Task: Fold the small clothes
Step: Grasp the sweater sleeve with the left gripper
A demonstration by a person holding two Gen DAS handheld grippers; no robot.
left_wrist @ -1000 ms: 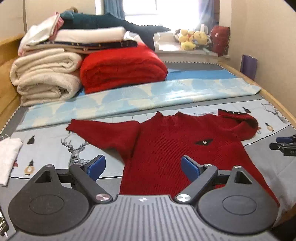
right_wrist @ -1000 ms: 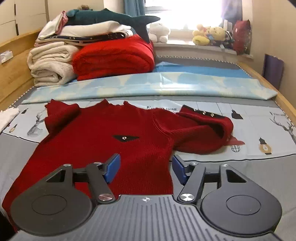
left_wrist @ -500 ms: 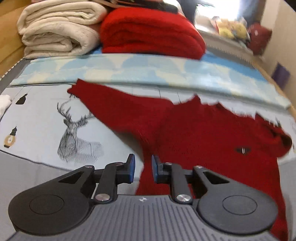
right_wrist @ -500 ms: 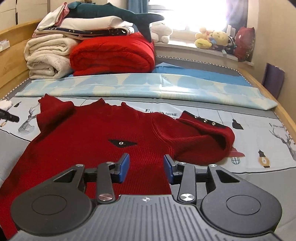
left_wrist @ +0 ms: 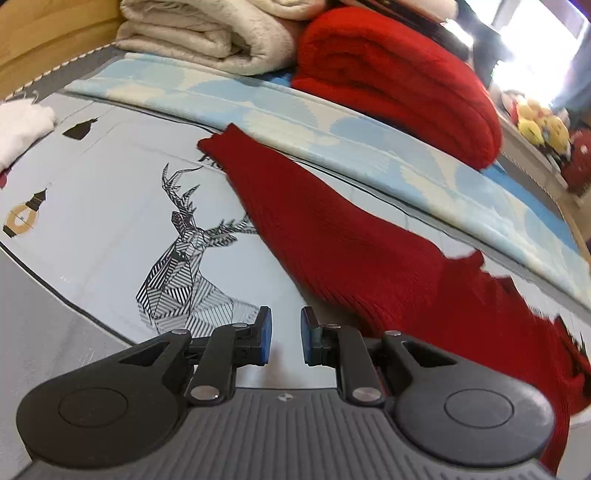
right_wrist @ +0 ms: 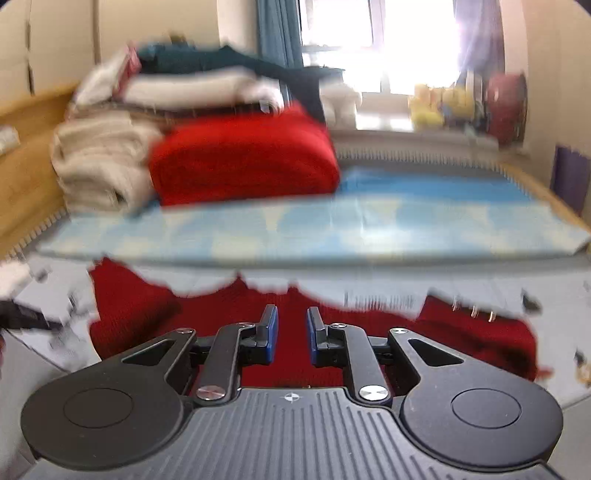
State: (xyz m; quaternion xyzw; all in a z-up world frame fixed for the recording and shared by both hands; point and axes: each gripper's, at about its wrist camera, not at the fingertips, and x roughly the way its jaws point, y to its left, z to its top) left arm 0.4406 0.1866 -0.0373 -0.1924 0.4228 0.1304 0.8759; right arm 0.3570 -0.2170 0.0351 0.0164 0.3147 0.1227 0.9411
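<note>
A small dark red knit sweater (left_wrist: 354, 243) lies flat on the printed bed sheet (left_wrist: 110, 192), one sleeve stretched out to the far left. My left gripper (left_wrist: 284, 336) hovers low over the sheet just left of that sleeve's underarm, jaws narrowly apart and empty. The sweater also shows in the blurred right wrist view (right_wrist: 295, 332). My right gripper (right_wrist: 292, 332) is above the sweater's chest, near the collar, jaws narrowly apart and empty.
A folded red blanket (left_wrist: 399, 77) and cream blankets (left_wrist: 207, 33) are stacked at the bed's far side behind a light blue sheet (left_wrist: 332, 122). A white cloth (left_wrist: 22, 125) lies at the left. Wooden bed frame (right_wrist: 26, 173) on the left.
Both grippers narrowed from wide open to a small gap. The left gripper moved left and down toward the outstretched sleeve. The right gripper moved forward over the sweater's body.
</note>
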